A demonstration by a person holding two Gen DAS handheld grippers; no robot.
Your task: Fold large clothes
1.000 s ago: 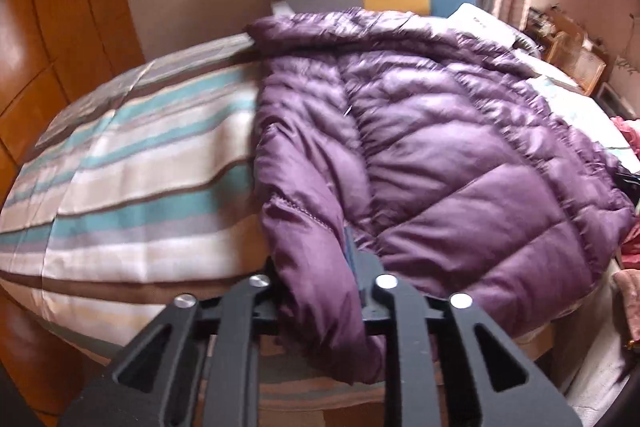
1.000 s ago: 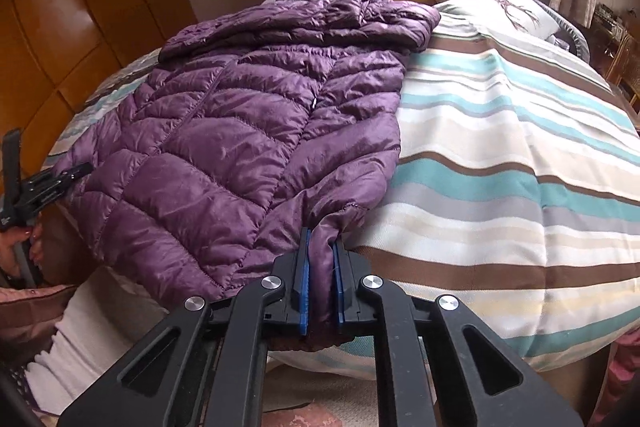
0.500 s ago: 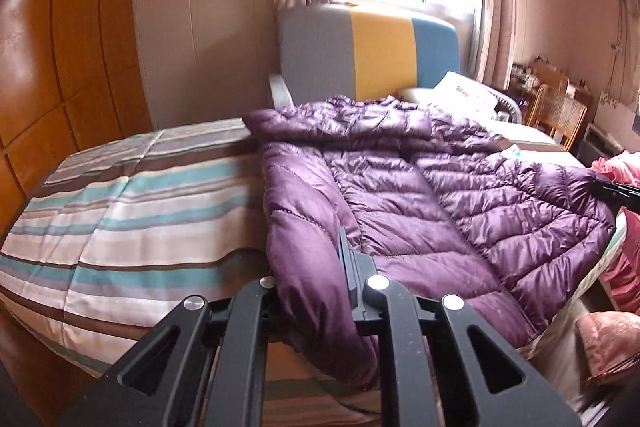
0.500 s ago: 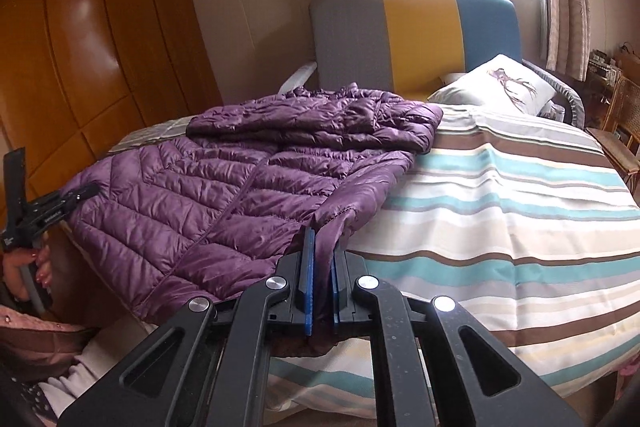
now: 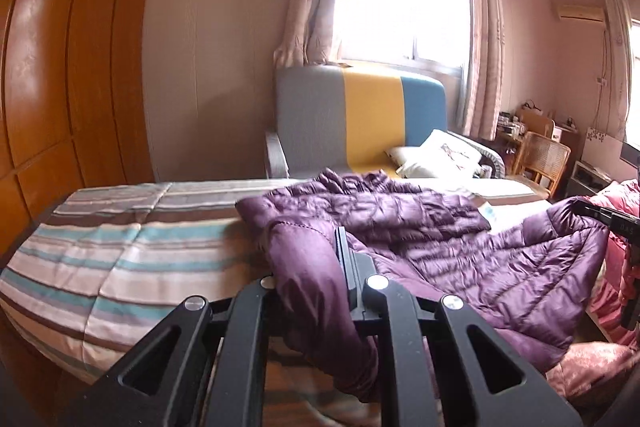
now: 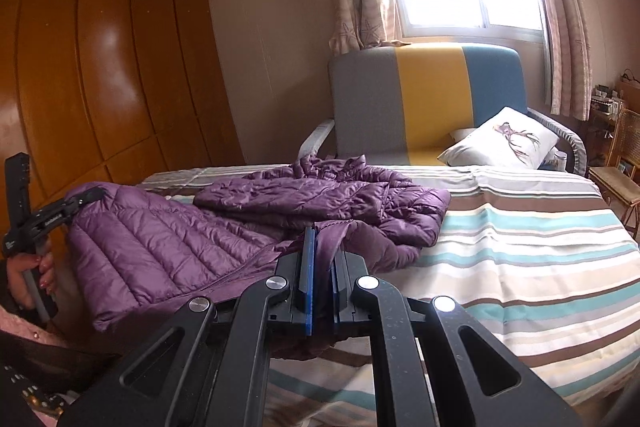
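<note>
A purple quilted down jacket lies on a striped bed, its hood end toward the headboard. My left gripper is shut on the jacket's hem corner, which drapes over the fingers. My right gripper is shut on the other hem corner of the jacket, the cloth pinched between the blue pads. Both corners are lifted off the bed. The right gripper also shows at the right edge of the left wrist view, and the left one, hand-held, at the left edge of the right wrist view.
The striped bedspread covers the bed. A grey, yellow and blue headboard and a white pillow stand at the far end. A wooden wardrobe is on the left, a wicker chair on the right.
Both grippers have risen and tilted up with the hem corners in them. The jacket's lower half has lifted and moved toward the hood end.
</note>
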